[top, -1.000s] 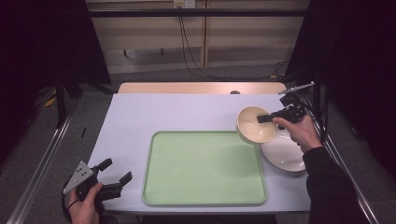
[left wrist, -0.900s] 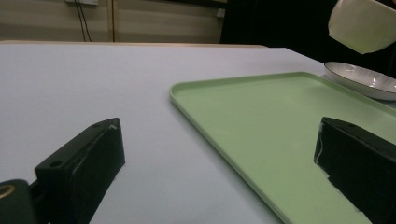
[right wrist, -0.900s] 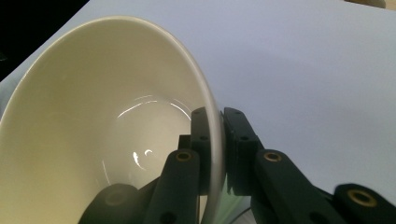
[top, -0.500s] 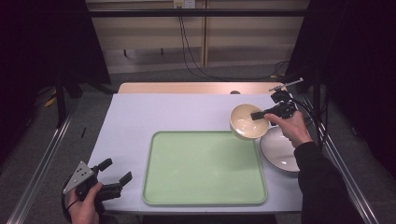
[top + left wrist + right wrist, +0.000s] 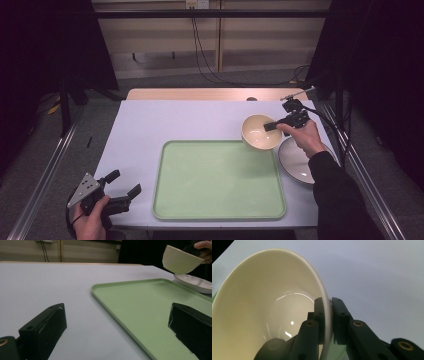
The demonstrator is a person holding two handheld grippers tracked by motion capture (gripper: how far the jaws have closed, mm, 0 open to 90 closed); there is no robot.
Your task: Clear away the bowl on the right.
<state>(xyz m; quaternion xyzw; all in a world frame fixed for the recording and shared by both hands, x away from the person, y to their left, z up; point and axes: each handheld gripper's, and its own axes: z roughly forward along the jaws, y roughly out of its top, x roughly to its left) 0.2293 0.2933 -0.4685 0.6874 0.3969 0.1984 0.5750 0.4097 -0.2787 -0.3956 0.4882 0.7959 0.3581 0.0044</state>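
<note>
Pale table (image 5: pixel 170 125): green tray (image 5: pixel 218 180) at centre-front, white plate (image 5: pixel 300 161) just right (dark-rimmed).

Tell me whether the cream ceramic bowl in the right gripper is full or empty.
Empty. The right gripper clamps the rim of the cream ceramic bowl, whose glossy inside shows bare down to the bottom.

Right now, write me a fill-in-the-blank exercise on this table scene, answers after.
1. The right gripper pinches the rim of the cream ____.
2. The bowl is held ____ the table, not resting on it.
3. The tray is coloured ____.
4. The left gripper's jaws stand ____.

Answers: bowl; above; green; open
</note>
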